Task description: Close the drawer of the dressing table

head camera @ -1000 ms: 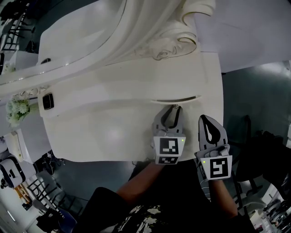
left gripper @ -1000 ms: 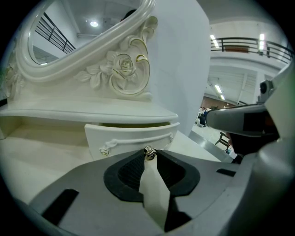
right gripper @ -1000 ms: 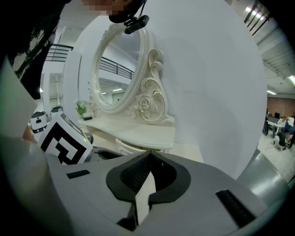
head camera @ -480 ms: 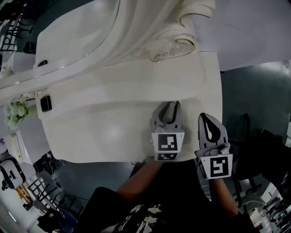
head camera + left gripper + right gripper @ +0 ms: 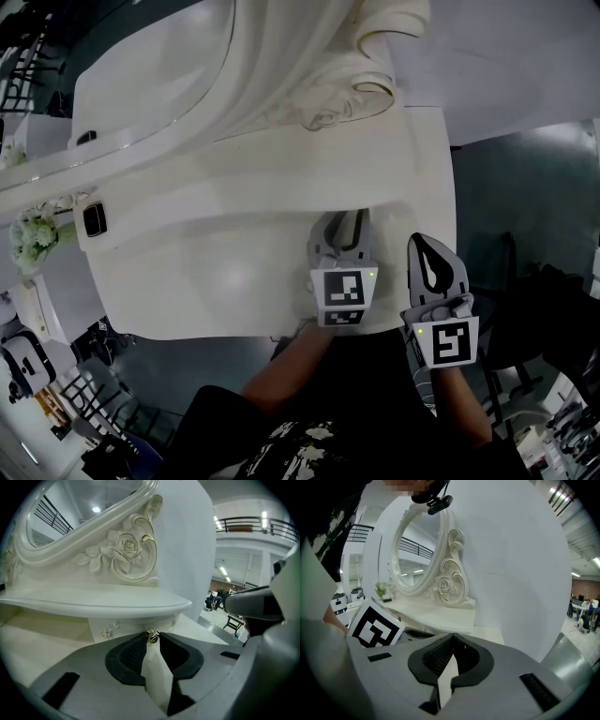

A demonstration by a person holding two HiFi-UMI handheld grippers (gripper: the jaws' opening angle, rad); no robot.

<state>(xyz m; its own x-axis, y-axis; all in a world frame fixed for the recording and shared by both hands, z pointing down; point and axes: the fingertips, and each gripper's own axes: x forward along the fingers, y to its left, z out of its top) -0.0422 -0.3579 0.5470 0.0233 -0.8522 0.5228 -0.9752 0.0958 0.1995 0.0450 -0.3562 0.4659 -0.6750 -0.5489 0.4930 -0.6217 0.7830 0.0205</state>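
The left gripper (image 5: pixel 348 221) grasps the small gold drawer knob (image 5: pixel 151 636): in the left gripper view the two jaw tips close on it from either side, and the knob sits right at the tips, not deep between the pads. The right gripper (image 5: pixel 453 636) hangs just beside the left one, over the front edge of the table. Its jaws are clenched together with nothing between them, and it plays no part in the work.

Directly behind the knob is the drawer front (image 5: pixel 126 626), a pale panel with small carved flowers. It is tucked under the overhanging upper shelf (image 5: pixel 93 604). In the head view, no dark gap or projecting drawer edge shows ahead of the left jaws, so the drawer looks pushed home, or very nearly so. I cannot tell whether its face is fully flush with the frame.

Beyond the shelf rise the carved rose scroll (image 5: pixel 127 545) and the oval mirror (image 5: pixel 79 508).

By this reading, the closing push is essentially done. What is left is a last seating nudge, if any slack remains, then letting go of the knob and backing the left gripper away.
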